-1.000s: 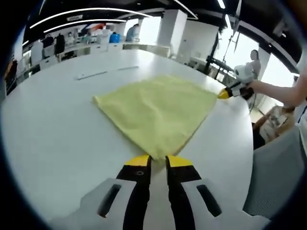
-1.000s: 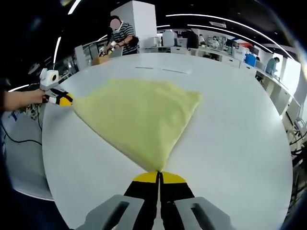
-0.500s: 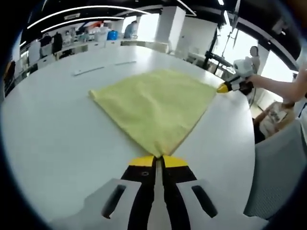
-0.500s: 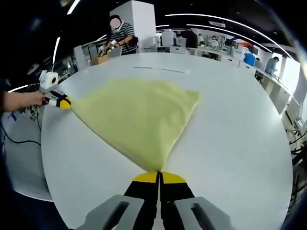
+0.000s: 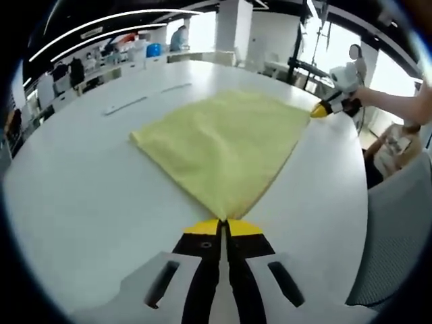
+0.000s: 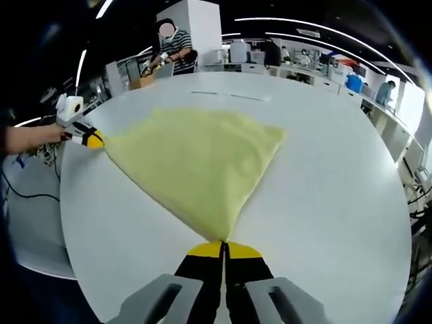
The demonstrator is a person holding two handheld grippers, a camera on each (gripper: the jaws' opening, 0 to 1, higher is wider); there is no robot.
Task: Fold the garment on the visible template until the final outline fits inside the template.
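The left gripper (image 5: 223, 228) has two long black jaws capped with yellow tips, rising from a pale grey body with a dark slanted slot on each side. The right gripper (image 6: 225, 250) is built the same: black jaws, yellow tips, grey shoulders with dark slots. Seen from across in the left gripper view, the right gripper carries a white housing behind its yellow tip.

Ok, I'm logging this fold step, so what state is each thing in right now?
Yellow garment: spread flat on the white table, two corners pinched.
Left claw: shut on one garment corner.
Right claw: shut on another garment corner.
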